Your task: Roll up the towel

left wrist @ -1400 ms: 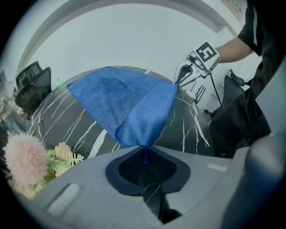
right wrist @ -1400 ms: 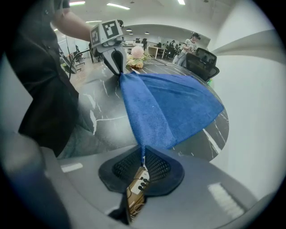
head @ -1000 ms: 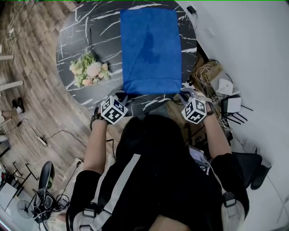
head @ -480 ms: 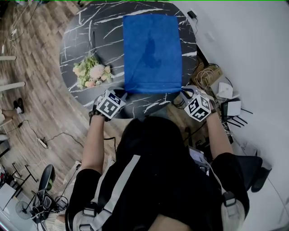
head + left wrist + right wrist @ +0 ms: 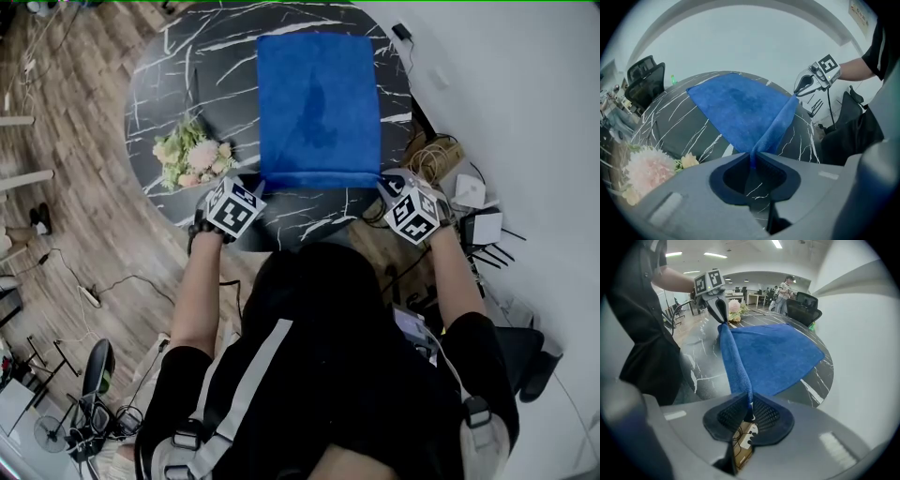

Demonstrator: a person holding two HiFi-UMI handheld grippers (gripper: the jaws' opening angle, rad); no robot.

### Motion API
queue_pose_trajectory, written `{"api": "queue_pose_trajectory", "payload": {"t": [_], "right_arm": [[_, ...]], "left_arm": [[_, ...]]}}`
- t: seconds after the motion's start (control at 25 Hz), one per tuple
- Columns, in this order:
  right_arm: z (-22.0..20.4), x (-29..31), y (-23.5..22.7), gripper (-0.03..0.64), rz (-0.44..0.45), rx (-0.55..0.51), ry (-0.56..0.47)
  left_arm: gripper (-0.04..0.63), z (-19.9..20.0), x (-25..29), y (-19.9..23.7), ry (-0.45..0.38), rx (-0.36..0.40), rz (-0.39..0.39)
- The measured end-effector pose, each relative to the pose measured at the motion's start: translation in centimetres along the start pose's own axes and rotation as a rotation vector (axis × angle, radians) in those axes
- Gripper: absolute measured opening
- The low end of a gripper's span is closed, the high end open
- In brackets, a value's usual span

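Observation:
A blue towel point(image 5: 319, 103) lies flat on the round black marble table point(image 5: 178, 75), long side running away from me. Its near edge is lifted and stretched between the two grippers. My left gripper point(image 5: 260, 185) is shut on the near left corner; in the left gripper view the cloth point(image 5: 736, 103) runs down into the closed jaws point(image 5: 752, 159). My right gripper point(image 5: 382, 180) is shut on the near right corner, and the right gripper view shows the towel's edge point(image 5: 733, 362) pinched at the jaws point(image 5: 749, 408). Both grippers point steeply down over the table's near rim.
A bunch of pale flowers point(image 5: 190, 155) lies on the table left of the towel. Coiled cables and white devices point(image 5: 469, 197) sit on the floor to the right, beside a white wall. A black office chair point(image 5: 644, 77) stands beyond the table.
Both grippers have moved a little toward the table's far side and upward, carrying the towel's near edge with them. The rest of the towel lies as before.

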State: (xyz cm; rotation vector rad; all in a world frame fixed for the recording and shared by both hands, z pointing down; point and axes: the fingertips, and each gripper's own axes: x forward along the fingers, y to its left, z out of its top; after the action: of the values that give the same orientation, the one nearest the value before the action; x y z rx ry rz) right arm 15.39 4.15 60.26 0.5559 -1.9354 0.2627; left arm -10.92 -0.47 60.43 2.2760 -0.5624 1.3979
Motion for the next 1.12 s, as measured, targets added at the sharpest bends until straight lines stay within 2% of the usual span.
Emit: {"api": "queue_pose_trajectory", "payload": {"t": [0.08,0.2,0.36,0.56,0.76,0.84,0.92,1.12], "right_arm": [[-0.1,0.2,-0.5,0.053,-0.012,0.0,0.005],[-0.2,0.3,-1.3,0.124,-0.026,0.011,0.011],[0.2,-0.4,-1.9,0.127,-0.06,0.026,-0.021],[1.0,-0.9,-0.2,0.126,-0.061,-0.006,-0.08],[0.5,0.2,1.9,0.126,-0.03,-0.046,-0.061],[0.2,0.5,2.2,0.126,-0.022,-0.058,-0.047],[-0.1,0.9,2.4,0.126,-0.011,-0.057,-0.034],[-0.6,1.2,2.8,0.132,-0.014,-0.066,-0.024]], "left_arm": [[0.062,0.1,0.1,0.5,0.009,0.004,0.017],[0.092,-0.3,-0.3,1.4,0.028,0.006,0.061],[0.106,0.2,-1.4,1.6,-0.039,0.008,0.089],[0.104,0.9,-1.4,-0.8,-0.119,0.071,0.058],[0.118,0.1,-0.2,-2.8,-0.117,0.09,0.035],[0.14,0.0,0.1,-3.4,-0.112,0.104,0.028],[0.194,-0.2,0.4,-3.9,-0.104,0.119,0.02],[0.196,-1.1,1.2,-4.0,-0.094,0.141,0.059]]}}
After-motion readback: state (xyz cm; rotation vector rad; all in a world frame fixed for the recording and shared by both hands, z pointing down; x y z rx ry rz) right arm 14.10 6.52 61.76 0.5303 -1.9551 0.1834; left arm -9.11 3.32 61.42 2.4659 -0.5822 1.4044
